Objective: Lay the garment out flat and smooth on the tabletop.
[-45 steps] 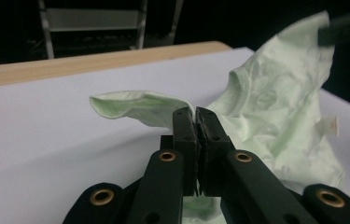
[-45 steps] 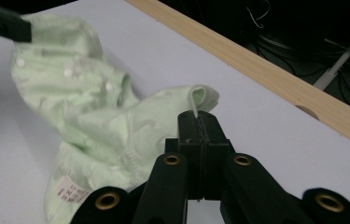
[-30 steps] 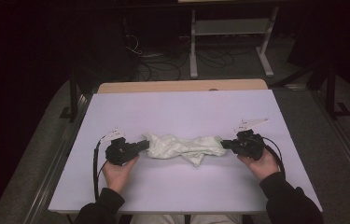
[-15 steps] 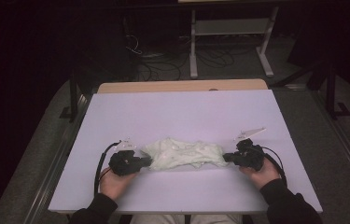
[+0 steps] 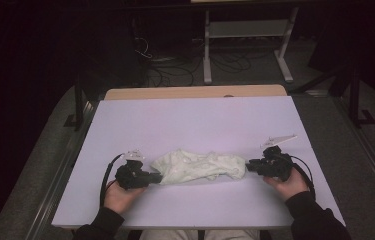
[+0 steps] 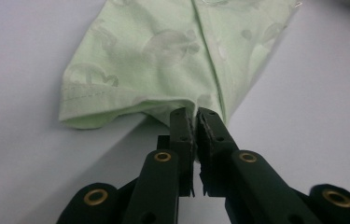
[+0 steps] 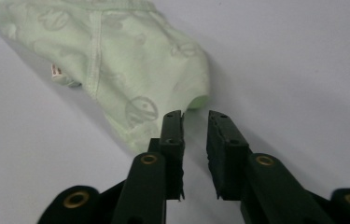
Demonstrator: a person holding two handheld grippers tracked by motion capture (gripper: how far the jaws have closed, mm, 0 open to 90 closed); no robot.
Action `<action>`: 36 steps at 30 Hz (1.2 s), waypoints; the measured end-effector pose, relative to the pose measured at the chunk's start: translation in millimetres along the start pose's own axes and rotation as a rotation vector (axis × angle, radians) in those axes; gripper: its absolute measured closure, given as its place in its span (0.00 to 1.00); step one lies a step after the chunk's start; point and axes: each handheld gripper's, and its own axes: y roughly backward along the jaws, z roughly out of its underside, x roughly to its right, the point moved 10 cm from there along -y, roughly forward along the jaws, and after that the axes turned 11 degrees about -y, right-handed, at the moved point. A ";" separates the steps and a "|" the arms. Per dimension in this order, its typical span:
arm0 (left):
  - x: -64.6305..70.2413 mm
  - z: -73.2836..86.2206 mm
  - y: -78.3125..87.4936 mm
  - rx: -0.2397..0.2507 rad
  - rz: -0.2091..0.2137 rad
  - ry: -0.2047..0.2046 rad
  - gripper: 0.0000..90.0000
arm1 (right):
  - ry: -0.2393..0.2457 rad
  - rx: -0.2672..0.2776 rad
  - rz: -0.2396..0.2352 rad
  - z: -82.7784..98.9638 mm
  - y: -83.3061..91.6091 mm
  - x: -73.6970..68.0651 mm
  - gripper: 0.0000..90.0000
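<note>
A pale green printed garment (image 5: pixel 197 166) lies bunched lengthwise on the white table (image 5: pixel 195 120), near its front edge. My left gripper (image 5: pixel 151 177) is at the garment's left end, and in the left gripper view its jaws are shut on a fold by the hem (image 6: pixel 195 114). My right gripper (image 5: pixel 250 165) sits at the garment's right end. In the right gripper view its jaws stand a little apart (image 7: pixel 195 116), with the cloth (image 7: pixel 130 60) just ahead and left of the tips and only table surface between them. A small label (image 7: pixel 57 72) shows on the cloth.
A wooden strip (image 5: pixel 195 92) runs along the table's far edge. Behind it stand a metal shelf frame (image 5: pixel 245 30) and loose cables (image 5: pixel 160 65) on the dark floor. Both forearms come in over the front edge.
Both hands have drawn back toward the front edge, and the garment has come with them. It now lies lower and flatter on the table.
</note>
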 end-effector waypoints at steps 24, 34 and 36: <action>-24.8 -31.5 15.9 0.133 -0.089 -0.076 0.62 | 0.034 0.076 -0.073 -40.4 -15.0 -3.7 0.43; -45.7 -35.9 8.8 0.139 -0.106 -0.061 0.59 | 0.068 0.023 -0.015 -50.8 -37.8 -0.9 0.45; -51.7 -35.8 2.3 0.131 -0.103 -0.059 0.59 | 0.066 0.011 -0.021 -51.1 -41.6 -2.1 0.46</action>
